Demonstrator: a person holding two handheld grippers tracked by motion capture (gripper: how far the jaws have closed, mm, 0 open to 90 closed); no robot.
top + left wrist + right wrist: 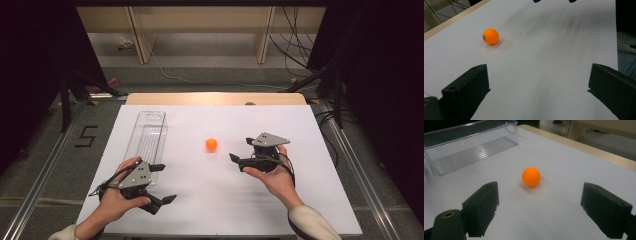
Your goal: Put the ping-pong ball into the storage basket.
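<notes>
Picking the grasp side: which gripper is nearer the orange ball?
Right. The right gripper sits just right of the orange ball, open and aimed at it. The left gripper is farther, toward the near left of the ball, beside the clear tray.

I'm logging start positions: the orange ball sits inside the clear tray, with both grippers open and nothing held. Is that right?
Not quite. The orange ball lies on the bare white table, apart from the clear tray; the high view shows the gap between them. The rest stands: the left gripper and right gripper are both open and hold nothing.
</notes>
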